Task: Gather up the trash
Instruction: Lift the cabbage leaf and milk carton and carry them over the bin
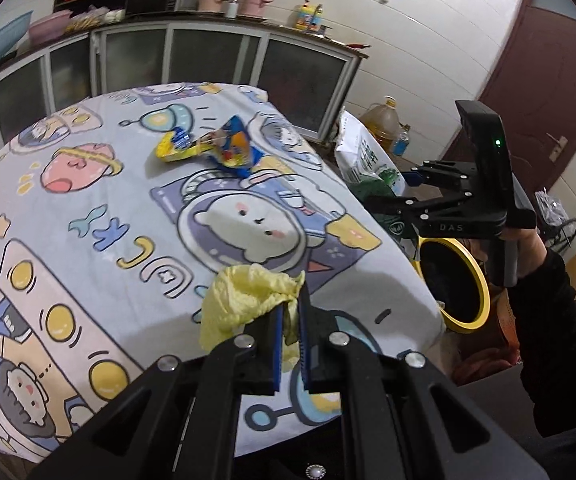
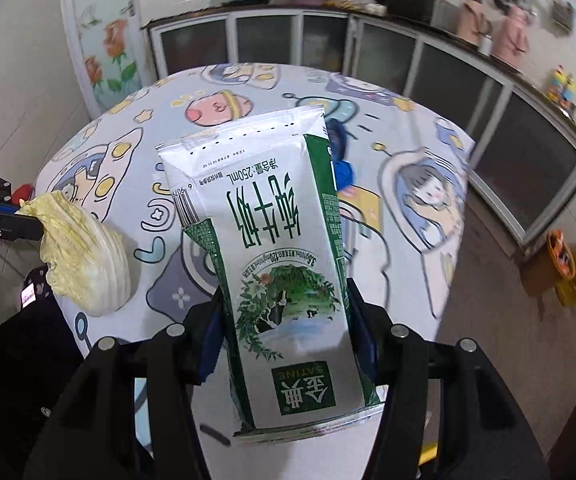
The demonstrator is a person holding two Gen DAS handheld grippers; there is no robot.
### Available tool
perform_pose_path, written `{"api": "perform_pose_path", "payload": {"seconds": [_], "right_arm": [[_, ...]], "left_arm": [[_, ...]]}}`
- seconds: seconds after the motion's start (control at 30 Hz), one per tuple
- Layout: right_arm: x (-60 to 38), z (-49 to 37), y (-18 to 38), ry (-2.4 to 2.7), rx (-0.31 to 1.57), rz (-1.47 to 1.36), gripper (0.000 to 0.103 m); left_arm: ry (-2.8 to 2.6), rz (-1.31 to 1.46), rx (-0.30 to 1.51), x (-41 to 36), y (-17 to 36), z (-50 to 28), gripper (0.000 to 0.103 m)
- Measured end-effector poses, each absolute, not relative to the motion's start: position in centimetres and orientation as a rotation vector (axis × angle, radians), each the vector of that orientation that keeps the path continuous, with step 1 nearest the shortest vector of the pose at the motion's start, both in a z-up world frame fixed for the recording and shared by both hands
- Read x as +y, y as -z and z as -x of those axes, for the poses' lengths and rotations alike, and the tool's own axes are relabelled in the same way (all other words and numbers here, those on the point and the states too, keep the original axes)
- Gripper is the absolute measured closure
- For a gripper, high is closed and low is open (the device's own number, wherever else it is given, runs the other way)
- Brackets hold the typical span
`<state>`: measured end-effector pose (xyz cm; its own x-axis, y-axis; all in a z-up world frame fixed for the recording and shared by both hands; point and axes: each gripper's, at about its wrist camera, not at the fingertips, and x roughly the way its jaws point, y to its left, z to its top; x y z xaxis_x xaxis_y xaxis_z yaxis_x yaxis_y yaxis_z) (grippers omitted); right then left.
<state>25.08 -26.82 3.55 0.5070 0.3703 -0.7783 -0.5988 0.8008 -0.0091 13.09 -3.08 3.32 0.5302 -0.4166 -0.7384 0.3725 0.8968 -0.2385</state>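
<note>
Above a cartoon tablecloth [image 1: 88, 208], the left gripper [image 1: 289, 316] is pinching a cabbage leaf [image 1: 244, 300]; the right gripper [image 2: 288, 320] is clamping a milk carton [image 2: 272, 248] beside a yellow-rimmed bin [image 1: 475, 280].

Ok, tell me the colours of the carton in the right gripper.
White with green panels on the milk carton; clearest in the right wrist view.

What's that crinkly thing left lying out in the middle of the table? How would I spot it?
Start at the round table with the cartoon cloth. Towards its far side lies a crumpled snack wrapper, blue and yellow, apart from both grippers; it is the only loose litter on the cloth.
</note>
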Motion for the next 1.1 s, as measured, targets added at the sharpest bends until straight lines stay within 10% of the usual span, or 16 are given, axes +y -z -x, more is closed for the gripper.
{"api": "perform_pose_path", "payload": {"seconds": [1.1], "right_arm": [[-54.0,-11.6,0.3,0.055,0.83,-0.115,0.05]], "left_arm": [[0.914,-0.151,0.868,-27.9,-3.4,-16.2,0.097]]}}
